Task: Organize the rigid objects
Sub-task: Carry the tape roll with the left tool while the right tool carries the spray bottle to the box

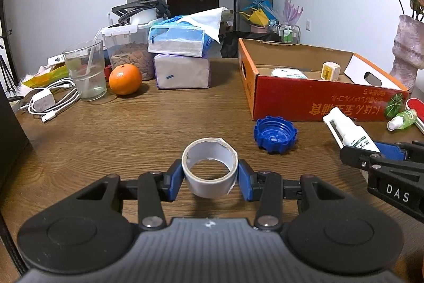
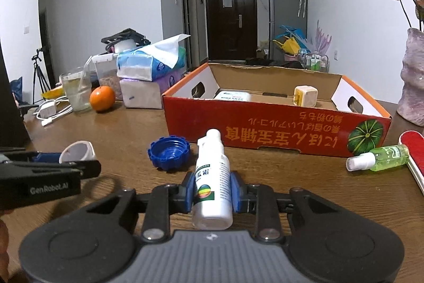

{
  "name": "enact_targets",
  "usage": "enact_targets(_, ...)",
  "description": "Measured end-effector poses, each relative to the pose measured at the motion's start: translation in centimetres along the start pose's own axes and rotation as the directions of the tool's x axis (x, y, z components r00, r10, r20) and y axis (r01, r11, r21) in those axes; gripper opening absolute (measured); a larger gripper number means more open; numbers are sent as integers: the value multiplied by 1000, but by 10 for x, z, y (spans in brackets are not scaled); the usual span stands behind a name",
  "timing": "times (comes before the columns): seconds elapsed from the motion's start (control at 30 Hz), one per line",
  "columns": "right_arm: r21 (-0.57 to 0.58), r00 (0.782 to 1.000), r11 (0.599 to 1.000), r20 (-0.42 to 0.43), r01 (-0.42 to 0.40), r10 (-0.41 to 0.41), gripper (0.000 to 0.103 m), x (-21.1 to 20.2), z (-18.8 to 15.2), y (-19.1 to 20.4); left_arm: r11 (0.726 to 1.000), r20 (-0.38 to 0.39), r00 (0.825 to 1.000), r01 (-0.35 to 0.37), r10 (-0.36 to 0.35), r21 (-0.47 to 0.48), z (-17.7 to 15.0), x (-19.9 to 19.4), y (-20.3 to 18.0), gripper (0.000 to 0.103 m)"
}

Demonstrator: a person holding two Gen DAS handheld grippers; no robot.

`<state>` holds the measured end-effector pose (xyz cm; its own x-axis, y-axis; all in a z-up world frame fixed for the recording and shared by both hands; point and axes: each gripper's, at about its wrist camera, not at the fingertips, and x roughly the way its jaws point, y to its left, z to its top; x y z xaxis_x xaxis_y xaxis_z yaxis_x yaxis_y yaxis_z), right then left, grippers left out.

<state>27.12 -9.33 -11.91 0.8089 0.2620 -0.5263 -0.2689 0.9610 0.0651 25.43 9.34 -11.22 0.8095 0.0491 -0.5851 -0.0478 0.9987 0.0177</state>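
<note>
Two items already lie inside the red cardboard box point(image 2: 275, 129) toward the table's point(image 1: 132, 129) far right: a white packet point(image 2: 233, 96) and a small yellow cube point(image 2: 305, 96). So the sorting looks partly done. The left hand-held gripper point(image 1: 210, 177) is clamped on a roll of tape point(image 1: 209, 169), held just above the table's near edge. The right hand-held gripper point(image 2: 212, 192) grips a white spray bottle point(image 2: 212, 177), nozzle pointing at the box. Both still need carrying over and dropping in. Loose on the table are a blue cap point(image 1: 275, 134) near the box front and a green spray bottle point(image 2: 379, 158) at its right corner.
</note>
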Motion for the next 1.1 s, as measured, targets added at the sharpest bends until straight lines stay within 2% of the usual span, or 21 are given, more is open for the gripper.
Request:
enact_targets(0.47,37,999,999,38,-8,7,27,-15,5,-21,1000,8,1000,18,-18,-14,3,-3,-28,44)
enact_targets(1.1,89,996,996,82,22,-29,27,-24,13,-64,998,13,998,54,-53,-19,17,5,-71,44)
